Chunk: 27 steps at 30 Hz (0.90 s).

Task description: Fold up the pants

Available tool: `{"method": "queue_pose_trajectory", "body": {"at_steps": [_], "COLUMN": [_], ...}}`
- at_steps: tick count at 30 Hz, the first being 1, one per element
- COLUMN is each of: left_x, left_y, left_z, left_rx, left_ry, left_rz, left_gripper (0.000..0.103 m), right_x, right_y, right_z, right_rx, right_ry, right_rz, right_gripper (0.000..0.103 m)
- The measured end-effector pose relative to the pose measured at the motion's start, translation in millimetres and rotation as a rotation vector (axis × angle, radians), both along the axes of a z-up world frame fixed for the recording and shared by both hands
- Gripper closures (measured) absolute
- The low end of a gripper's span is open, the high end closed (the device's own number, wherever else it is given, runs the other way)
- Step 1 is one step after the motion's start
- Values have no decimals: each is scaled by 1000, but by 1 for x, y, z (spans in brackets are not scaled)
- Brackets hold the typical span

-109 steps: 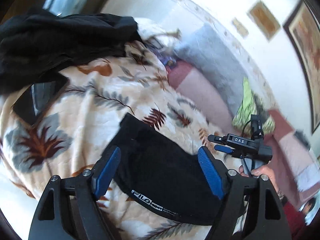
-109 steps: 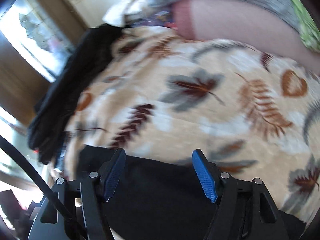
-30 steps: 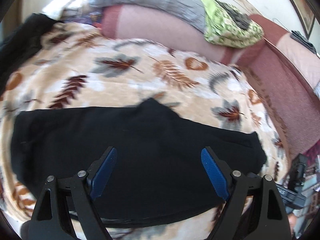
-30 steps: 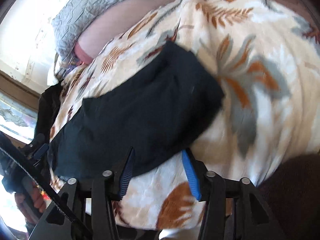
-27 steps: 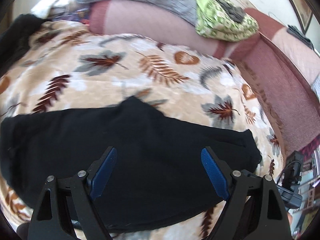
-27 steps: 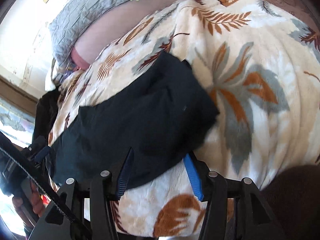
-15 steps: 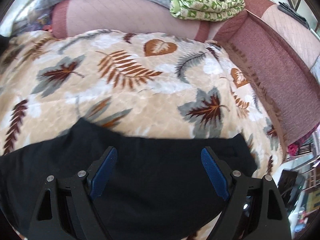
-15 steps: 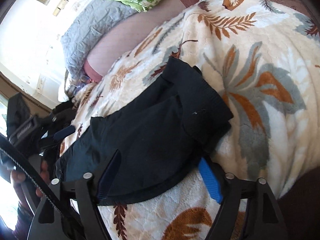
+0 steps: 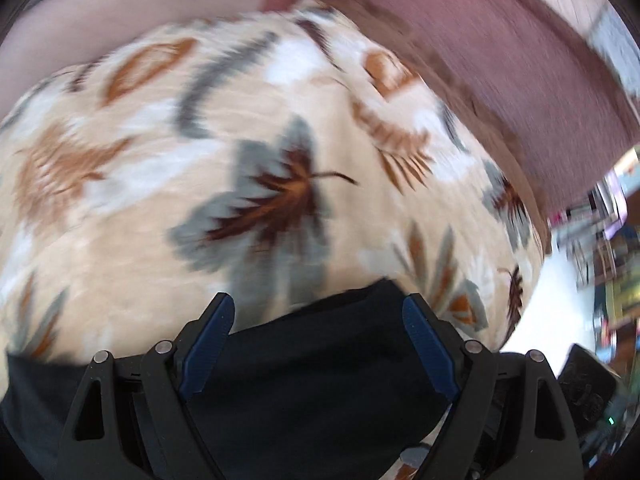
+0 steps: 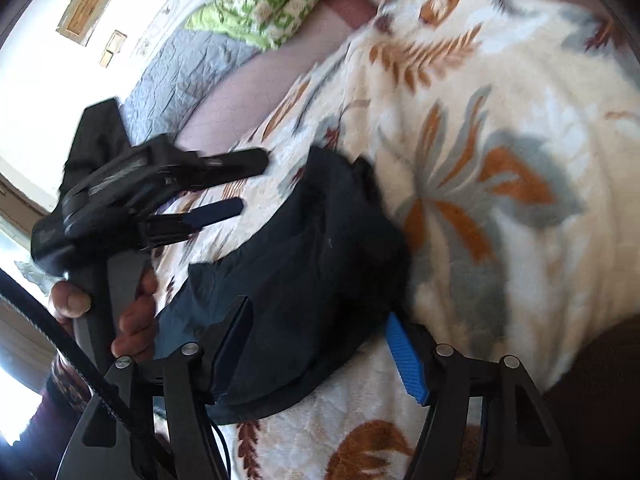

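Note:
The black pants [image 10: 304, 256] lie folded in a bundle on the leaf-patterned blanket [image 10: 500, 128]. My right gripper [image 10: 320, 320] is open, its jaws astride the near edge of the bundle. My left gripper [image 9: 316, 316] is open and empty above the pants' end [image 9: 320, 372]. It also shows in the right wrist view [image 10: 244, 182], held in a hand above the left part of the pants, its fingers apart.
The blanket [image 9: 200, 160] covers a bed with a maroon side [image 9: 500, 64]. A grey quilt [image 10: 180, 72] and a green folded cloth [image 10: 268, 4] lie at the far edge. The room floor and shelves [image 9: 600, 248] show at the right.
My left gripper has swung right toward the end of the pants. My right gripper has moved in onto the bundle's near edge and opened wider. The bundle looks more bunched.

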<state>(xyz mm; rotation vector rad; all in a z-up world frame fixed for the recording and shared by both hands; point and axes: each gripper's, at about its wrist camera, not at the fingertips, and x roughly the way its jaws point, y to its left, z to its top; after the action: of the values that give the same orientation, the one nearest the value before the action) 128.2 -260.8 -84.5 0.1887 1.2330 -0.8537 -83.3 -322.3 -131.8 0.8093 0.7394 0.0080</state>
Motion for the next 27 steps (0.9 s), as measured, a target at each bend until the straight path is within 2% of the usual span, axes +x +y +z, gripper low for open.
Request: {"method": "queue_pose_trajectory", "body": {"at_steps": [2, 6, 8, 9, 10, 11, 13, 14, 15, 16, 17, 20, 27], "left_x": [0, -2, -8, -12, -16, -20, -22, -22, -22, -23, -24, -29, -32], "left_y": [-19, -46, -58, -62, -65, -66, -65, -61, -58, -55, -51, -42, -20], "left_z": [-11, -30, -35, -35, -34, -33, -29, -27, -24, -23, -20, -8, 13], "left_rx": [19, 57, 110, 138, 157, 172, 161, 147, 133, 120, 107, 65, 9], "left_ry": [36, 96, 57, 32, 0, -28, -29, -27, -27, -27, -32, -45, -41], "left_rz": [-52, -113, -154, -180, -200, -218, -224, -222, -217, -208, -195, -170, -115], "left_gripper": [18, 18, 18, 23, 46, 56, 71, 75, 78, 80, 80, 80, 81], "right_x": [-6, -3, 1, 3, 5, 9, 15, 16, 18, 20, 23, 21, 13], "right_y": [0, 5, 6, 5, 4, 3, 2, 1, 1, 2, 2, 0, 24], "right_z": [7, 5, 3, 2, -1, -2, -4, -4, -4, -3, -4, 0, 34], "right_rx": [-59, -65, -53, -49, -42, -37, -38, -39, -46, -57, -44, -31, -201], "right_ry": [0, 20, 22, 27, 31, 35, 35, 30, 28, 27, 32, 27, -7], "right_rz": [-37, -21, -15, -16, -18, -17, -23, -28, -25, -12, 17, 23, 59], "right_gripper": [32, 32, 32, 32, 32, 32, 32, 32, 40, 73, 87, 87, 87]}}
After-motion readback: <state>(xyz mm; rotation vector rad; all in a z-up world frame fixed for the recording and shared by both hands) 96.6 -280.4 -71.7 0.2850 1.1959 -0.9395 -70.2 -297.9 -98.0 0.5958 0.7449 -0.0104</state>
